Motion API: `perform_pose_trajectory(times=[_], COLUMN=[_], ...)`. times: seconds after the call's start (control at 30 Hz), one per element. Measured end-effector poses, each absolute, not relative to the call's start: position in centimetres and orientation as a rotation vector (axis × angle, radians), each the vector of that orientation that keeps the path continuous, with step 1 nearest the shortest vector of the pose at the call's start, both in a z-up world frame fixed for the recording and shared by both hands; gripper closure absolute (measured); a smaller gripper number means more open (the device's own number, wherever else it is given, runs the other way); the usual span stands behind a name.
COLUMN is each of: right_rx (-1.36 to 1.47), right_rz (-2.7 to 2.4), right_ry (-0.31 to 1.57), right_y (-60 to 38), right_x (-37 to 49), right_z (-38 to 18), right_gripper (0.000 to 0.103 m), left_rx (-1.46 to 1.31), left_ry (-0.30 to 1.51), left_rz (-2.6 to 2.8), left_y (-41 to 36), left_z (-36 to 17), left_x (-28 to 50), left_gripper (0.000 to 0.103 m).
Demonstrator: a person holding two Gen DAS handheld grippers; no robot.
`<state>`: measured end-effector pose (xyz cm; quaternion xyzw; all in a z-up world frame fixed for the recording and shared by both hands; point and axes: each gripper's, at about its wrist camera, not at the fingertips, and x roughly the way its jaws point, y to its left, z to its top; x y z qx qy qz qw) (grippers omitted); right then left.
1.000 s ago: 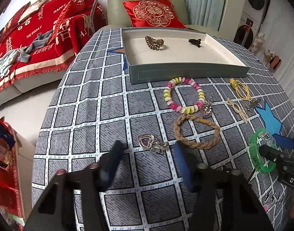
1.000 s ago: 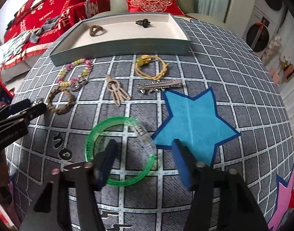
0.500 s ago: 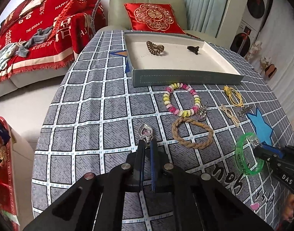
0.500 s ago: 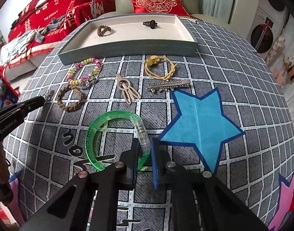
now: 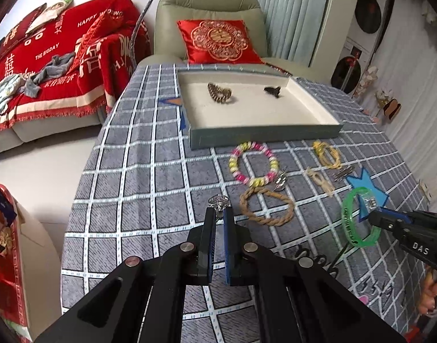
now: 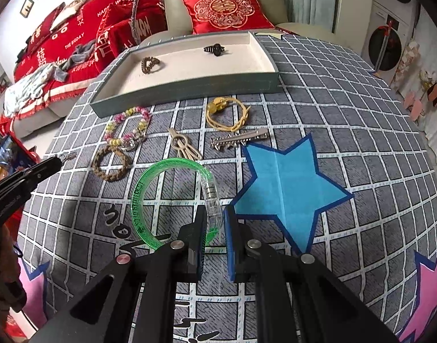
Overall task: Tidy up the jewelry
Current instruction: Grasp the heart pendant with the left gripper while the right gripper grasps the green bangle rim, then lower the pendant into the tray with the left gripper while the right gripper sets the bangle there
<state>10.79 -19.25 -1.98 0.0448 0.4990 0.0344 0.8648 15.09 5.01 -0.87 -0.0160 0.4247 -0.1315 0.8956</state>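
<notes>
Two grippers each hold one piece of jewelry above the grey checked tablecloth [image 6: 347, 114]. Left gripper [image 5: 218, 214]: jaws pressed together, pinching the small silver heart-shaped pendant [image 5: 218, 201], which juts just beyond the fingertips; only its lower edge is caught between the pads. Right gripper [image 6: 214, 214]: jaws closed on the clear clasp section of the translucent green plastic bangle [image 6: 172, 200], whose loop hangs out ahead and to the left of the jaws.

Well ahead of both pairs of jaws lies the shallow grey-green tray with a cream lining [image 6: 190, 84], already holding a bronze coiled hair tie [image 6: 150, 64] and a small black claw clip [image 6: 215, 50]. Between jaws and tray the unsorted pieces are the pink-and-yellow beaded bracelet [image 5: 252, 164], brown braided rope bracelet [image 5: 265, 207], yellow cord bracelet [image 6: 228, 113], beige looped hair clip [image 6: 182, 144] and silver toothed hair clip [image 6: 240, 140].

Risks, as judged: the pendant's shallow hold may let it slip or twist free during the carry; the smooth bangle, held at one side, may pivot between the pads, and its free loop could catch the tray wall or sweep the pieces lying ahead.
</notes>
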Motion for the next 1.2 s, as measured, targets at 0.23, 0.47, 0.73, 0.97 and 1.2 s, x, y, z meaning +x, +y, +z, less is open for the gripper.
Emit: perform_pose_trajectory(times=[0.23, 0.47, 0.73, 0.97, 1.2], right_rx=[0.124, 0.099, 0.094, 0.088, 0.097], right_rz=[0.096, 0.112, 0.128, 0.127, 0.116], right_ry=[1.004, 0.954, 0.927, 0.944, 1.013], right_y=[-19.6, -20.0, -20.6, -21.2, -21.1], right_x=[11.6, 14.3, 19.4, 24.9, 30.7], right_z=[0.1, 3.0, 5.4, 5.4, 2.8], right_gripper=[0.09, 0.09, 0.09, 0.09, 0.09], left_rx=[-0.066, -0.057, -0.033, -0.006, -0.013], left_ry=[0.824, 0.759, 0.745, 0.77, 0.854], left_rz=[-0.305, -0.332, -0.336, -0.32, -0.309], left_y=[4.8, 3.5, 1.7, 0.6, 0.2], left_z=[2.5, 5.7, 6.9, 6.1, 3.3], left_x=[15.8, 18.4, 22.7, 27.6, 31.5], left_gripper=[0.084, 0.084, 0.084, 0.084, 0.084])
